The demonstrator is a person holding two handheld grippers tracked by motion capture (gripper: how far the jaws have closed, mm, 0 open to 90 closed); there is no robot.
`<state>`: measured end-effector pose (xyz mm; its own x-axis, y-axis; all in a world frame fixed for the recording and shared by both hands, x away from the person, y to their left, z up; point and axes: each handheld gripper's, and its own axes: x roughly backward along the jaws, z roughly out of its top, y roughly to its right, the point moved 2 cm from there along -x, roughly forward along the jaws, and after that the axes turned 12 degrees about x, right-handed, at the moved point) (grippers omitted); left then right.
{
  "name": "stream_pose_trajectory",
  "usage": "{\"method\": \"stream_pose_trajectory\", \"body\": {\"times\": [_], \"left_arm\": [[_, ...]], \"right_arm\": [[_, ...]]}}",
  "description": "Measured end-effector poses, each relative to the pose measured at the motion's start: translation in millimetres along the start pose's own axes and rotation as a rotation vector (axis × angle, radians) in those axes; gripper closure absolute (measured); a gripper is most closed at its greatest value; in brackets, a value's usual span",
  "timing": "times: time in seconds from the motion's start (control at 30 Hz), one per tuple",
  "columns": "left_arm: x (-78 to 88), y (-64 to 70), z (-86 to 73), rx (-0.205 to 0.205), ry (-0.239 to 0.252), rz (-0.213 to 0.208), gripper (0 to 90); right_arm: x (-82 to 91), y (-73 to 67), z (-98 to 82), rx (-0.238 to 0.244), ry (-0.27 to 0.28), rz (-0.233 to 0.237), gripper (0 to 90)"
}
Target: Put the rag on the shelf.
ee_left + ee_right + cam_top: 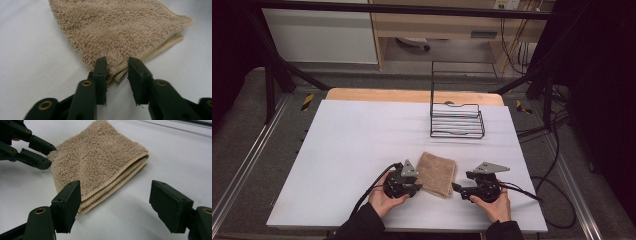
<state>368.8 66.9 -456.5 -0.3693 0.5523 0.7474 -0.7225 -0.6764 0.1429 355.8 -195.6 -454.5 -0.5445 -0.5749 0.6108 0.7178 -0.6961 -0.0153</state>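
The high view looks forward and down over the whole bench [362, 130], while both gripper views sit low and close, sharing the folded towel [100, 162] near its front edge.

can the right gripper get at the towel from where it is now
Probably yes. The right gripper sits open beside the towel, jaws facing its folded edge, with bare table between. The left gripper is at the far corner, out of the way.
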Motion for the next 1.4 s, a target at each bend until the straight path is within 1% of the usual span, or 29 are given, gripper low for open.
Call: {"method": "stream_pose_trajectory", "body": {"times": [0.07, 0.1, 0.17, 0.2, 0.33, 0.37, 0.4, 0.5, 0.57, 0.67, 0.73, 0.77, 0.83, 0.93, 0.97, 1.03, 1.07, 1.13, 1.17, 1.23, 1.27, 1.3, 1.33, 1.37, 1.4], "left_arm": [[1.6, -1.9, 0.9, 0.001, 0.007, -0.004, 77.3], [2.1, -3.2, 1.2, 0.008, 0.009, -0.011, 80.2], [3.7, -5.8, 1.8, 0.017, 0.010, -0.026, 83.5], [3.7, -5.8, 1.8, 0.017, 0.010, -0.026, 84.4], [10.6, -8.9, 3.8, 0.039, 0.026, -0.051, 85.8], [13.4, -9.4, 4.3, 0.050, 0.032, -0.061, 85.9], [19.9, -9.3, 4.9, 0.064, 0.038, -0.079, 86.0], [24.4, -7.8, 3.3, 0.058, 0.031, -0.074, 86.2], [26.6, -6.4, -0.7, 0.046, 0.013, -0.064, 86.1], [26.2, -6.2, -10.6, 0.052, -0.003, -0.057, 86.0], [25.8, -6.6, -15.2, 0.063, -0.012, -0.062, 85.8], [25.7, -6.1, -16.9, 0.066, -0.013, -0.063, 85.8], [26.5, -4.2, -18.1, 0.055, -0.018, -0.054, 85.7], [28.6, -2.7, -20.4, 0.051, -0.020, -0.048, 85.3], [28.7, -2.6, -21.4, 0.052, -0.013, -0.045, 84.9], [29.2, -3.5, -22.6, 0.051, -0.016, -0.043, 82.2], [29.6, -4.1, -22.7, 0.052, -0.017, -0.041, 78.8], [32.2, -5.4, -21.6, 0.050, -0.008, -0.030, 70.0], [37.7, -8.1, -18.1, 0.056, 0.004, -0.026, 64.7], [40.0, -10.0, -16.1, 0.059, 0.012, -0.023, 54.8], [41.9, -12.2, -13.8, 0.062, 0.013, -0.017, 50.1], [43.3, -15.0, -11.4, 0.065, 0.018, -0.009, 46.1], [43.9, -18.1, -8.9, 0.069, 0.024, -0.002, 46.1], [44.0, -21.2, -6.2, 0.077, 0.029, 0.003, 38.0], [43.9, -24.3, -3.5, 0.082, 0.024, 0.004, 34.3]], "right_arm": [[0.0, 0.0, 0.1, -0.002, -0.002, -0.001, 26.0], [-0.2, 0.1, 0.1, 0.000, -0.001, -0.001, 26.1], [-0.4, 0.0, 0.1, -0.002, -0.003, 0.000, 26.2], [-0.6, 0.2, 0.0, 0.002, -0.001, -0.002, 26.3], [-0.6, 0.6, 0.1, 0.004, -0.002, -0.004, 26.4], [-0.4, 0.6, 0.2, 0.003, -0.001, -0.003, 26.4], [-0.1, 0.3, 0.4, -0.002, 0.000, -0.003, 26.4], [0.2, 0.8, 0.5, 0.002, 0.002, -0.003, 26.3], [0.7, 0.6, 0.6, 0.000, 0.004, -0.003, 26.3], [0.9, 0.7, 0.6, 0.000, 0.004, -0.002, 26.1], [0.4, 0.7, 0.8, -0.004, 0.006, -0.003, 26.0], [0.4, 0.5, 0.8, -0.007, 0.005, -0.002, 25.8], [0.5, 0.8, 0.8, -0.004, 0.007, -0.005, 25.5], [1.0, 1.1, 1.0, -0.004, 0.011, -0.007, 24.5], [0.9, 1.2, 1.1, -0.003, 0.012, -0.007, 23.9], [0.3, 1.9, 1.2, -0.002, 0.009, -0.009, 22.6], [0.3, 1.9, 1.4, -0.005, 0.006, -0.006, 22.1], [-0.3, 2.1, 1.8, -0.009, 0.008, -0.009, 20.6], [-0.3, 2.4, 2.0, -0.010, 0.009, -0.008, 19.7], [-0.7, 3.2, 2.9, -0.016, 0.013, -0.009, 18.0], [-1.2, 4.1, 3.0, -0.010, 0.012, -0.011, 17.0], [-1.6, 4.3, 3.4, -0.013, 0.011, -0.011, 16.1], [-1.6, 4.3, 3.4, -0.013, 0.011, -0.011, 16.1], [-2.3, 4.6, 3.8, -0.018, 0.011, -0.007, 14.8], [-2.2, 4.9, 4.1, -0.019, 0.009, -0.003, 13.9]]}}
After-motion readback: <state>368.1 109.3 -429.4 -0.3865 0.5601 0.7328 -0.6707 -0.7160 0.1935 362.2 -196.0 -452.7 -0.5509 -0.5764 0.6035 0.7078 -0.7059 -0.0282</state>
